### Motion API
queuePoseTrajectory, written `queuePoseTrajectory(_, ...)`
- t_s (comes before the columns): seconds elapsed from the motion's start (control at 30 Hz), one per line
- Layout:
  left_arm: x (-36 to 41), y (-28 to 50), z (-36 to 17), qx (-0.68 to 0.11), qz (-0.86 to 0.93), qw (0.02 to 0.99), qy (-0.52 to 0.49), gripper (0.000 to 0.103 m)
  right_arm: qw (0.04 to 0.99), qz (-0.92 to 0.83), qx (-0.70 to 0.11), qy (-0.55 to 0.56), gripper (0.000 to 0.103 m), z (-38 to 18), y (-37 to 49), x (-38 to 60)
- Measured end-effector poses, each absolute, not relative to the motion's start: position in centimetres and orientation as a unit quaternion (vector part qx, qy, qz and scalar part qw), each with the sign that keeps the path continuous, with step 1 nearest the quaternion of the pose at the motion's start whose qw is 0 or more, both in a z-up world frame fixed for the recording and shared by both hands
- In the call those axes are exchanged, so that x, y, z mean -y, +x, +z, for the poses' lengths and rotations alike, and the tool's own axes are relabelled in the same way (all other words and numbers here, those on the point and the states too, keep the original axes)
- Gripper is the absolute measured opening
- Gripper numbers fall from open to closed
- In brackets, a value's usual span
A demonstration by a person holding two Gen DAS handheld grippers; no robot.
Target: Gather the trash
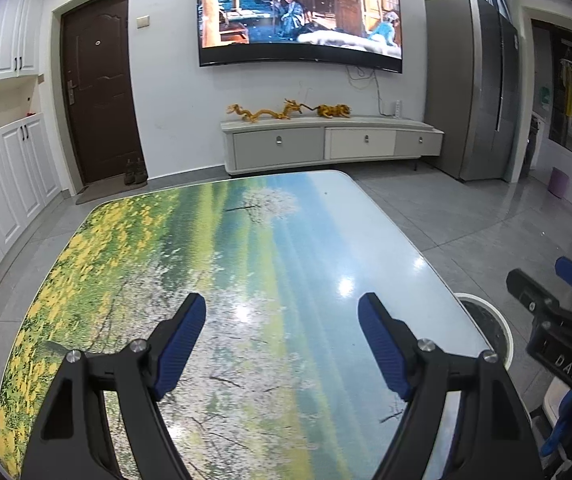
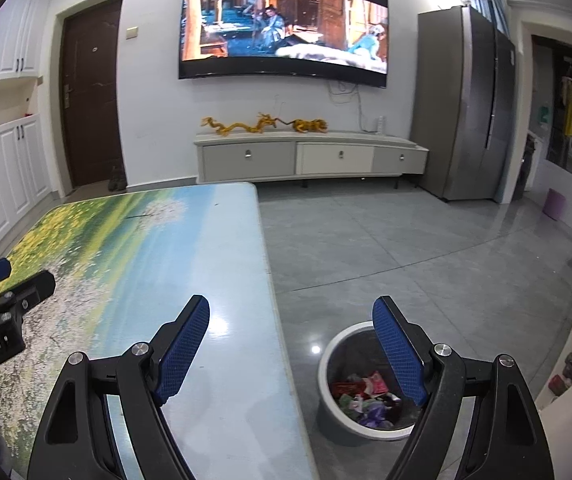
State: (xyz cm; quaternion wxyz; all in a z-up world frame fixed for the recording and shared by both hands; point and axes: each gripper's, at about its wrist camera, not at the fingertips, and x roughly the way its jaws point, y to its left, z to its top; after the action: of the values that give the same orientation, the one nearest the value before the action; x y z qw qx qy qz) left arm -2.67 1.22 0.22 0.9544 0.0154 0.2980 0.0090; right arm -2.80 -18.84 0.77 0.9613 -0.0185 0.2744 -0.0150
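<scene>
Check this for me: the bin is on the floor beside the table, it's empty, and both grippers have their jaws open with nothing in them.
One thing is wrong: the bin is not empty. The right wrist view shows crumpled wrappers lying in its bottom. The rest holds: it is on the floor beside the table, and the left gripper and right gripper have open, empty jaws.

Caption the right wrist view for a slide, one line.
Open right tongs hover empty over the table edge, beside a white bin on the floor holding wrappers.
</scene>
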Motion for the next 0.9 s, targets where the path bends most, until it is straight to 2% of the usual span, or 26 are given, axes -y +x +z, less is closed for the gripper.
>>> queuePoseTrajectory(0.9,0.8,-2.2,-0.5,-0.307,-0.009,0.951,0.025,0.078,0.959,-0.046,-0.278,-0.012,0.083,0.2,-2.7,21.2)
